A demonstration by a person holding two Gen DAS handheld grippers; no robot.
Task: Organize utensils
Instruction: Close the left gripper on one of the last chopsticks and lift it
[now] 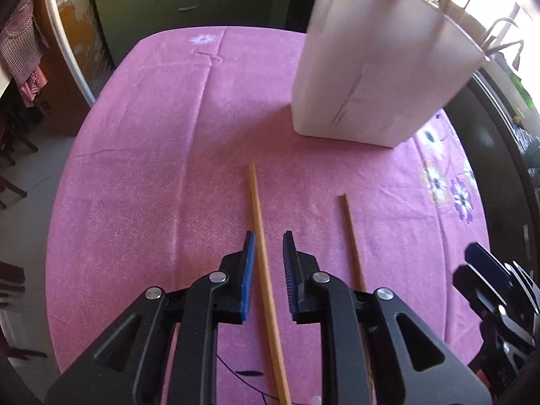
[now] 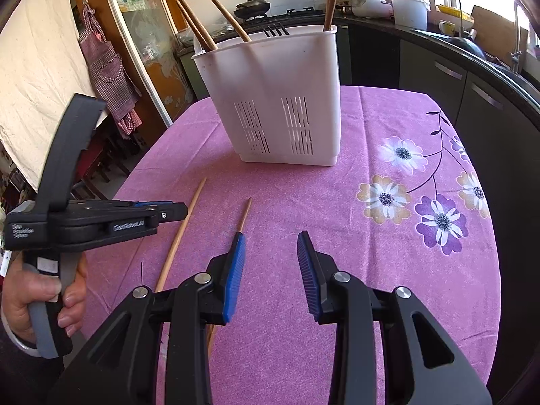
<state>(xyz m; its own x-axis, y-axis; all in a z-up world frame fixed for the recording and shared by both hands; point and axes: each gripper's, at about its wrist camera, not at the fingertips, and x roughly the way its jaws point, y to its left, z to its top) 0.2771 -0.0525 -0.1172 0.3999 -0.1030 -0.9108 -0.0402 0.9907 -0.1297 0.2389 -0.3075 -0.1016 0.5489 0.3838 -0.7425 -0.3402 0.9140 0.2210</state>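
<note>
Now left tool (image 1: 268,236) open astride chopstick (image 1: 261,236); right tool (image 2: 270,238) open, second chopstick (image 2: 245,214) beside.

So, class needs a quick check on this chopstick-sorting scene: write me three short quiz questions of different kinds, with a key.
1. True or false: the left hand-held gripper has a chopstick between its open fingers.
2. How many chopsticks lie on the pink tablecloth? A) one B) two C) four
3. Fill in: the white utensil holder stands ____ on the table.

Key: 1 true; 2 B, the second chopstick lies beside the first; 3 upright.
</note>
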